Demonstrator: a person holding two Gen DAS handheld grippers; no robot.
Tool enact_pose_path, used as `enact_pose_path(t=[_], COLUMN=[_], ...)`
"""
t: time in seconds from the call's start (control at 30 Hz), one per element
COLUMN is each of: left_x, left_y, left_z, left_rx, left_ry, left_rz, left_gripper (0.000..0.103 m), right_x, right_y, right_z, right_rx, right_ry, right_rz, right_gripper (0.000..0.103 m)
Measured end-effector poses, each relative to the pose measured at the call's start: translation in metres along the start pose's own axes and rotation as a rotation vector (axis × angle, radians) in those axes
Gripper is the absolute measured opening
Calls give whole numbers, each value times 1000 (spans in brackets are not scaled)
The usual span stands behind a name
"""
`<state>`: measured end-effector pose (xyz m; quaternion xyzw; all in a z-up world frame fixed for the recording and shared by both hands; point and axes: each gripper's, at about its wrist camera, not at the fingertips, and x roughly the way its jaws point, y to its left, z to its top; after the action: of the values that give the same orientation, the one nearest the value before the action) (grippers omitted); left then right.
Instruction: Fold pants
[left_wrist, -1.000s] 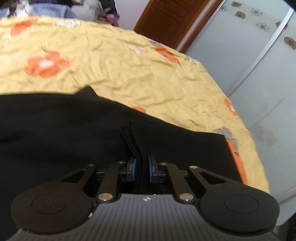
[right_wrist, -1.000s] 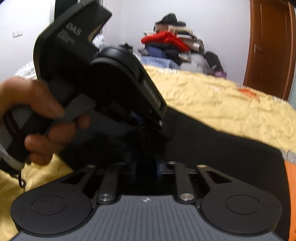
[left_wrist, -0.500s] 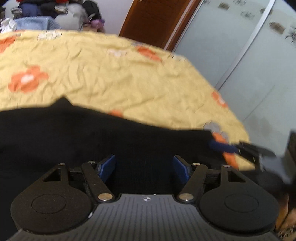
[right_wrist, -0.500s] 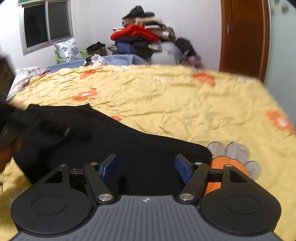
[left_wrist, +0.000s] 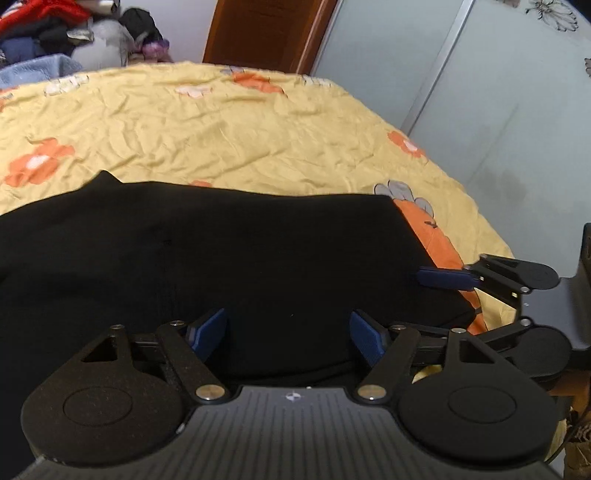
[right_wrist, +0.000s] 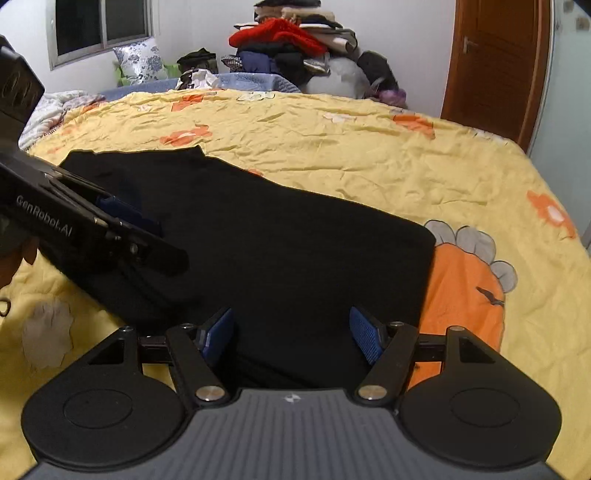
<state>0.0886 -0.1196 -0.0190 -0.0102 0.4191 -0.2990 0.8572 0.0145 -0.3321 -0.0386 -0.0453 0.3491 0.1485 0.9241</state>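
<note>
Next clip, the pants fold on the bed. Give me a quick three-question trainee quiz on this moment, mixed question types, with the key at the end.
1. True or false: the black pants lie on the yellow floral bedspread.
2. Multiple choice: what is between the blue pads of the right gripper? A) a bunched fold pinched tight; B) nothing gripped, only pants lying flat beneath; C) a pillow.
3. Fill in: behind the bed, against the white wall, is a pile of ____.

Key: 1 true. 2 B; the left gripper also pinches nothing, its jaws opening over the fabric. 3 clothes.
</note>
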Motion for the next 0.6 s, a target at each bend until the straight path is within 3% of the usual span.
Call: enact_pose_path(t=[0.1,0.17,0.23,0.33,0.47,0.6], left_x=[-1,2,-7,-22,-44,-61], left_y=[6,7,3,10,38,74], left_z=[-3,-8,-11,-8,-1,-1], left_rx=[-27,6,25,-44,-141,-215], left_ry=[20,46,29,-20,-101,-130], left_rz=[-19,-15,-3,0,95,226], left_gripper=[78,78,78,78,83,87], right_x=[-13,-3,-3,-10,-8,28], right_y=[1,5,12,17,28,56], right_z=[1,-2,-6,1,20,42], right_rx=[49,44,-2,3,47,-22], right_ry=[-41,-7,0,-7,-105,-91], right_rz=[23,46,30,5,1,26], right_gripper=[69,71,73,73,73,73])
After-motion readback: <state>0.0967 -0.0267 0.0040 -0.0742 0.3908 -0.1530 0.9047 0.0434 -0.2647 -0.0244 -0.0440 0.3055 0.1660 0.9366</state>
